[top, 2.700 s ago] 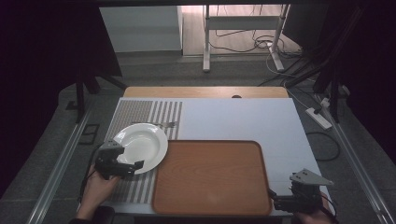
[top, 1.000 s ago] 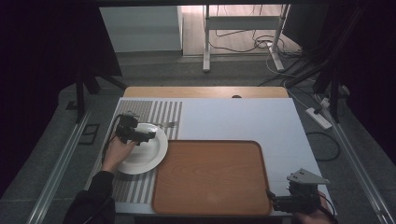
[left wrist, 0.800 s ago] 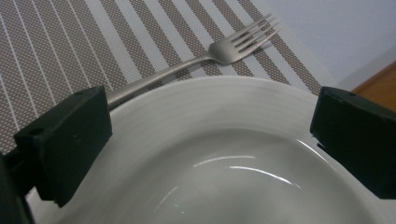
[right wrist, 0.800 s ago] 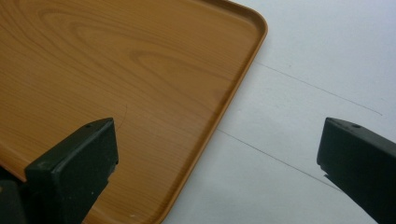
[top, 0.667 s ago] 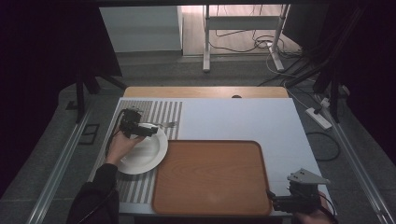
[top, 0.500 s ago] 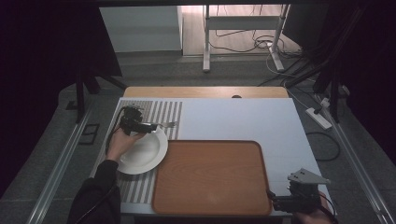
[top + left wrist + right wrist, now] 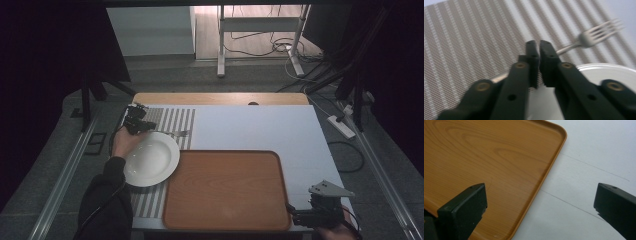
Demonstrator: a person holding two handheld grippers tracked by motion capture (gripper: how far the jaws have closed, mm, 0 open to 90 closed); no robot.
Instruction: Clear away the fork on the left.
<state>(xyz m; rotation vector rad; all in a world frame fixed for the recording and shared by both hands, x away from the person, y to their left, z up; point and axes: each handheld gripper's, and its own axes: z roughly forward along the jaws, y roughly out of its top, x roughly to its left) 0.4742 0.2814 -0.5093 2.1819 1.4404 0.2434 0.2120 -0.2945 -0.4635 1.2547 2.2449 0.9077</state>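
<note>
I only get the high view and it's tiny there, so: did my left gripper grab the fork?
Observer: The left gripper has just been closing and is shut; the fork handle ends behind one jaw tip, so I can't tell.
Operator: Is the fork on the plate?
Observer: Its prongs are over the striped mat, past the plate rim.
Operator: And my right gripper?
Observer: The right gripper is open over the tray edge, holding nothing.

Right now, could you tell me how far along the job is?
Done: nothing sits on the tray yet. In hand: the left gripper has just been closing by the fork; whether it pinches the handle is unclear. Left: fork and plate lie outside the tray; right gripper is open.
</note>
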